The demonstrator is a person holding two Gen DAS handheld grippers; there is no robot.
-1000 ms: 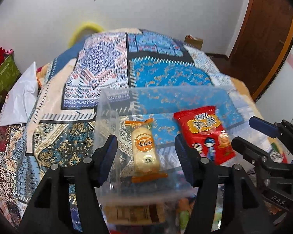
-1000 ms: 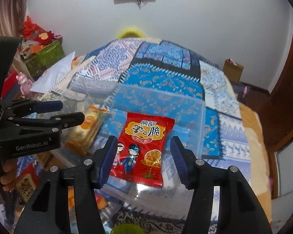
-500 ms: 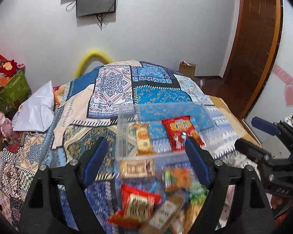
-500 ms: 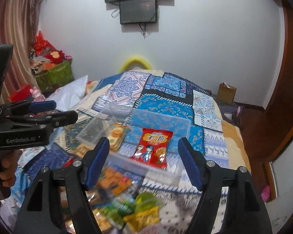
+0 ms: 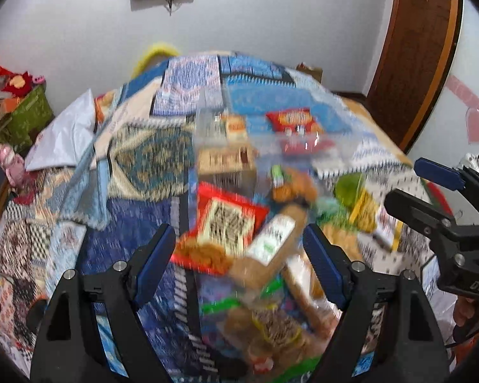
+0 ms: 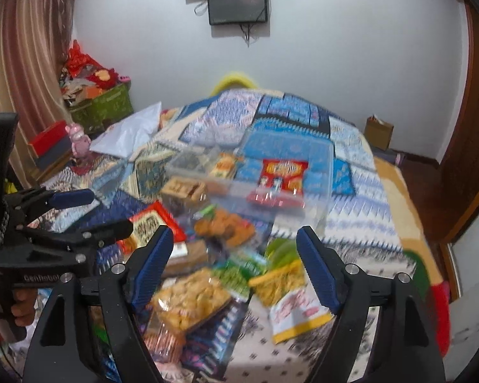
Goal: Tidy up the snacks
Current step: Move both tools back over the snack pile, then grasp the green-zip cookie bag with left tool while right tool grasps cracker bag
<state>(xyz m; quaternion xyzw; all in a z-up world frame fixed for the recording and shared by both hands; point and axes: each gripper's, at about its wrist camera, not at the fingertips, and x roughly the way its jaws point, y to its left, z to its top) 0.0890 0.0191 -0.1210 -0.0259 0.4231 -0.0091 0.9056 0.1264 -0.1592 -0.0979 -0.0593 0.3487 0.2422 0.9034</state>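
Note:
A clear plastic bin (image 6: 319, 204) sits on the patterned bedspread and holds a red snack packet (image 6: 282, 175) and an orange-labelled packet (image 6: 225, 166); it also shows in the left wrist view (image 5: 207, 127) with the red packet (image 5: 295, 124). A heap of loose snack packets (image 6: 214, 274) lies in front of the bin. My left gripper (image 5: 239, 255) is open and empty above a red-edged packet (image 5: 226, 220) and a brown roll packet (image 5: 271, 242). My right gripper (image 6: 233, 261) is open and empty above the heap. Both views are motion-blurred.
The patterned bedspread (image 6: 287, 118) covers the bed. A white bag (image 5: 67, 134) lies at its left. A green box of red items (image 6: 102, 102) stands at the far left. A brown door (image 5: 408, 57) is on the right.
Both grippers have pulled back and up from the bin. The heap of loose packets has come into view under them. Both stay open and empty.

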